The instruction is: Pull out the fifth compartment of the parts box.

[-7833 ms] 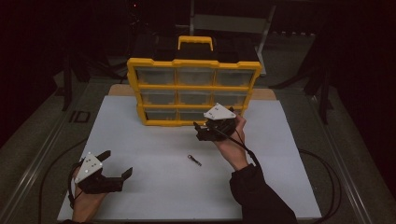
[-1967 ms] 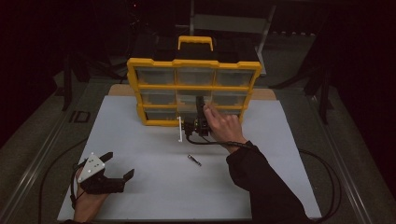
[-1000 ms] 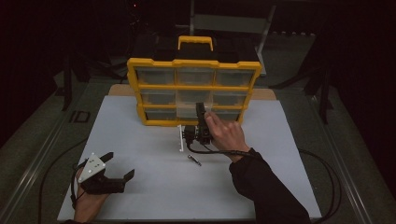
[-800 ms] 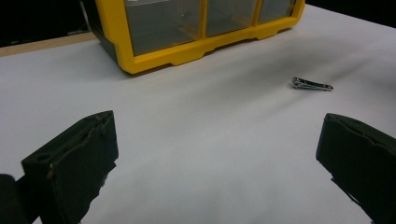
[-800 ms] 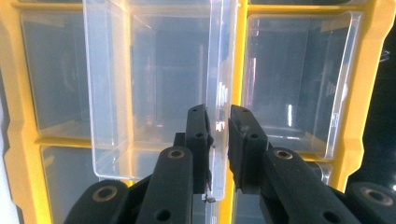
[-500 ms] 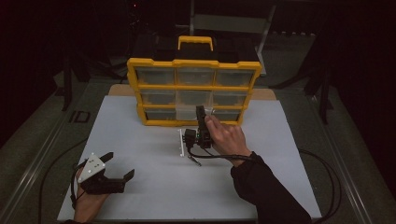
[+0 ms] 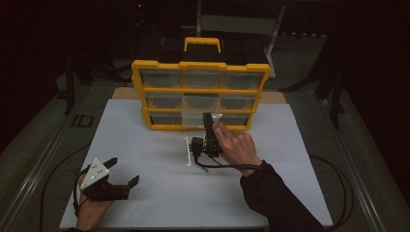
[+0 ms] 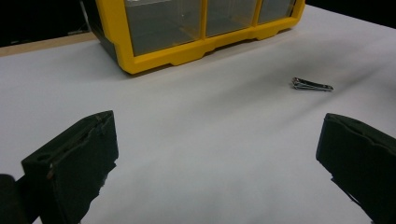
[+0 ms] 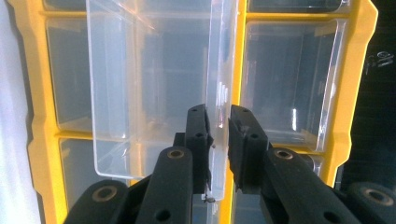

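White tabletop (image 7: 145, 159) lies bare around the left gripper (image 7: 126, 175), jaws spread. Right gripper (image 9: 218, 122) pinches the clear drawer (image 9: 154, 70) by its front wall; the drawer's long axis runs out of the yellow organizer (image 7: 200, 66) toward the person.

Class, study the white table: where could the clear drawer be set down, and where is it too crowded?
Free: the wide bare stretch of white table between the yellow organizer and the left gripper, and the right part beyond the person's sleeve. Crowded: the centre, where the right gripper clamps the clear drawer, with the nail clipper nearby.
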The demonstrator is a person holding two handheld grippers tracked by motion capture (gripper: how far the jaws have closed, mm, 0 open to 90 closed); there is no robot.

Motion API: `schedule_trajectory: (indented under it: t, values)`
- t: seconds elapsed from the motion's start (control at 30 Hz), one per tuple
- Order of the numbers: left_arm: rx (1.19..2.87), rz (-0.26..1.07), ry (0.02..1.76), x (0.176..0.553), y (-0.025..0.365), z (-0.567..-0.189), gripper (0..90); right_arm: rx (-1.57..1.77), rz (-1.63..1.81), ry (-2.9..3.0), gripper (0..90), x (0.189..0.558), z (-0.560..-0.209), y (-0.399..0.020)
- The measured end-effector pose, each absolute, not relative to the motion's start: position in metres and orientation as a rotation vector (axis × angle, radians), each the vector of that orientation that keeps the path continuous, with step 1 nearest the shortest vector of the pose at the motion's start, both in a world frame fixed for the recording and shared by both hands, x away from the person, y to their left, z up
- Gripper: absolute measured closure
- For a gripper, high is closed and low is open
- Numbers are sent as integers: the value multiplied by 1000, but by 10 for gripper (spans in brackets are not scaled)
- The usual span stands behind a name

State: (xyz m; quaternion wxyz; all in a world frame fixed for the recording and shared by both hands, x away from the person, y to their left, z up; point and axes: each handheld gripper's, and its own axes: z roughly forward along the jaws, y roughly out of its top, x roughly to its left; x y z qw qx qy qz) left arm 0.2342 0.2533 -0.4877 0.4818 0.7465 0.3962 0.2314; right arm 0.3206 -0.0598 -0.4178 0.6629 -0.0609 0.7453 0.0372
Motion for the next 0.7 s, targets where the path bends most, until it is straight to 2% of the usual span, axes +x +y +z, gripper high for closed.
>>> schedule_trajectory:
  t: [0.7]
  values:
    - [1823,563,967,234,253,-488,0,-155,87,1691,784,314,-421,-62]
